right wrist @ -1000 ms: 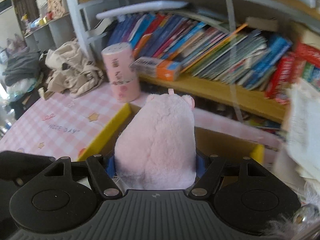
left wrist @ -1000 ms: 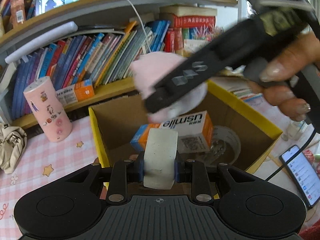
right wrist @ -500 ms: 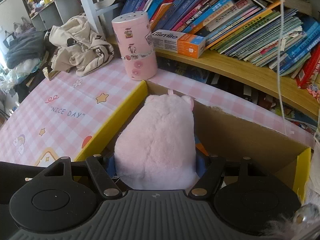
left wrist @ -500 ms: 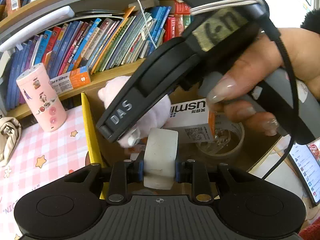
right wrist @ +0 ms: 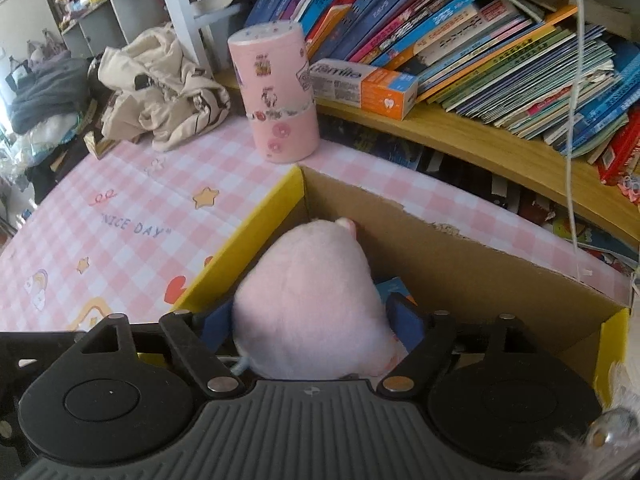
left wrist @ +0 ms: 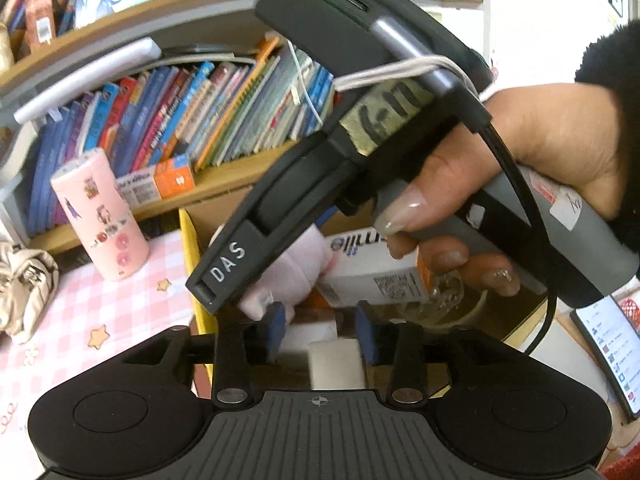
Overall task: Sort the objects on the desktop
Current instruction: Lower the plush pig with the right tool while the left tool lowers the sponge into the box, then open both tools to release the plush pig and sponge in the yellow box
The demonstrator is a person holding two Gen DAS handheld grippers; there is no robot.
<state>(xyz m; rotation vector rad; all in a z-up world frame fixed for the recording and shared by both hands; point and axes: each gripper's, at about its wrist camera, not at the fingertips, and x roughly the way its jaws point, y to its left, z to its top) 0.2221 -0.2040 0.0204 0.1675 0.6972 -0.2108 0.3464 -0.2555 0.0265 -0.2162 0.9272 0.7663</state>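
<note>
- Two hand-held grippers over one open cardboard box, brown and matte inside, glossy yellow outside, one torn edge along the far wall.
- Right gripper: jaws just been opening, blue pads now spread to either side of a round, fluffy pink plush toy; pads look barely clear of the fur, contact hard to judge. Plush low inside the box, near its left wall.
- Left gripper: jaws just been opening, blue pads parted with gaps either side of a pale, smooth white block, blurred, lying between them over the box's near side.
- Right hand wrapped round the grey handle of the other tool, long glossy nails, dark fuzzy sleeve, seen above the box.
- Inside the box beyond the plush: a rectangular white-and-orange carton and a clear roll of tape.
- Left of the box, on the pink checked tablecloth: an upright pink cylinder with stickers, and crumpled beige cloth.
- Behind the box: a wooden shelf of slanted books, a second toothpaste carton lying on it.
- Right of the box: a phone, screen lit.
</note>
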